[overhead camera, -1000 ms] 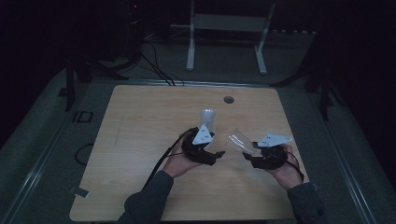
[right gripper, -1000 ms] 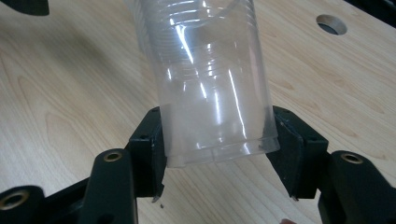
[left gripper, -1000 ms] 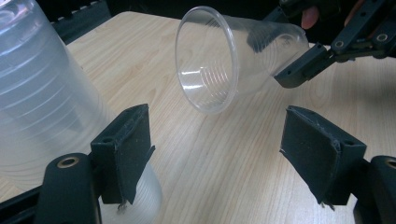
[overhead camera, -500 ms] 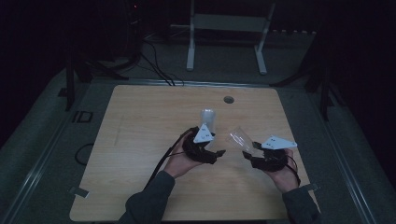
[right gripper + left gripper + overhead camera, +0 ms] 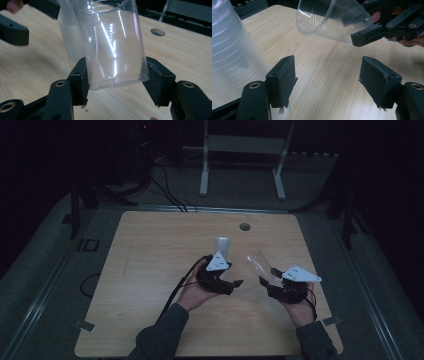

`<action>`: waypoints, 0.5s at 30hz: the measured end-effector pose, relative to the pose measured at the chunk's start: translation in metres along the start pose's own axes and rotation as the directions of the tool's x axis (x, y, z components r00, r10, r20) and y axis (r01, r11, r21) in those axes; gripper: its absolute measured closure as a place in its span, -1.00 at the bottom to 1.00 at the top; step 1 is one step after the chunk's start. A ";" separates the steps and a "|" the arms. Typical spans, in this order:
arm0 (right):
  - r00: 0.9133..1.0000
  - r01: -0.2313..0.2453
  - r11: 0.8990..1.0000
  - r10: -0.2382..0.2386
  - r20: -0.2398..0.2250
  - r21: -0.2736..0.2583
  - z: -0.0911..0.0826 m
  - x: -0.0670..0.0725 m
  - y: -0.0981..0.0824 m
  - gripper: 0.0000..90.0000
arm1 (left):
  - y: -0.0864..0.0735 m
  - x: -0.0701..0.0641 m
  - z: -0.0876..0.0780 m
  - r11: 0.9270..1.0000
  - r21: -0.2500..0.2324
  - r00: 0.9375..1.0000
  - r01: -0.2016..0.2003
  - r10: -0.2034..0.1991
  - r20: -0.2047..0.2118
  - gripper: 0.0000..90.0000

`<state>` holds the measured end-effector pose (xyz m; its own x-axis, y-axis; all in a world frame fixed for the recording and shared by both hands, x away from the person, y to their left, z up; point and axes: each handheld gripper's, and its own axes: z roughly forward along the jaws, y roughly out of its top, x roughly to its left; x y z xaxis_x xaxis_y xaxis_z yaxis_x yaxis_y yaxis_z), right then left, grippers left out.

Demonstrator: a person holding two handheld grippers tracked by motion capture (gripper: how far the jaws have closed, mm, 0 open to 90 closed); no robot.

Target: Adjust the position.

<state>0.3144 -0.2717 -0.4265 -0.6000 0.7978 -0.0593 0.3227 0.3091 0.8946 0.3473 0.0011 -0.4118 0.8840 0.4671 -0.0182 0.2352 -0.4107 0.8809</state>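
Observation:
A frosted plastic cup stands upside down on the wooden table. In the left gripper view this frosted cup rises just outside the left jaw. My left gripper is open right beside it, and the left gripper has only bare wood between its jaws. A clear plastic cup hangs tilted above the table, mouth toward the frosted cup. My right gripper is shut on its base. In the right gripper view the clear cup sits between the pads of the right gripper, with the frosted cup behind.
A round hole lies in the tabletop near the far edge. A white metal stand is on the floor beyond the table. The left gripper's black cable trails over the near left of the table.
The right hand with the clear cup has drifted slightly right and toward the near edge. The left gripper and the frosted cup have barely moved.

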 end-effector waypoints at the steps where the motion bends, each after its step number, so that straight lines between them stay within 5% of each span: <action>1: 1.000 -0.003 1.000 0.003 0.004 -0.012 0.000 0.001 0.000 -0.05 | 0.000 0.000 0.000 1.000 -0.003 1.000 0.002 -0.002 0.002 -0.36; 15: 0.997 -0.046 0.992 0.053 0.062 -0.115 0.000 0.010 0.003 -0.05 | 0.008 -0.001 0.001 0.998 -0.038 0.999 0.052 -0.052 0.010 -0.36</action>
<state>0.3093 -0.2630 -0.4244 -0.5356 0.8436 -0.0387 0.2634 0.2104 0.9415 0.3482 -0.0034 -0.4055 0.8744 0.4803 -0.0685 0.2656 -0.3556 0.8961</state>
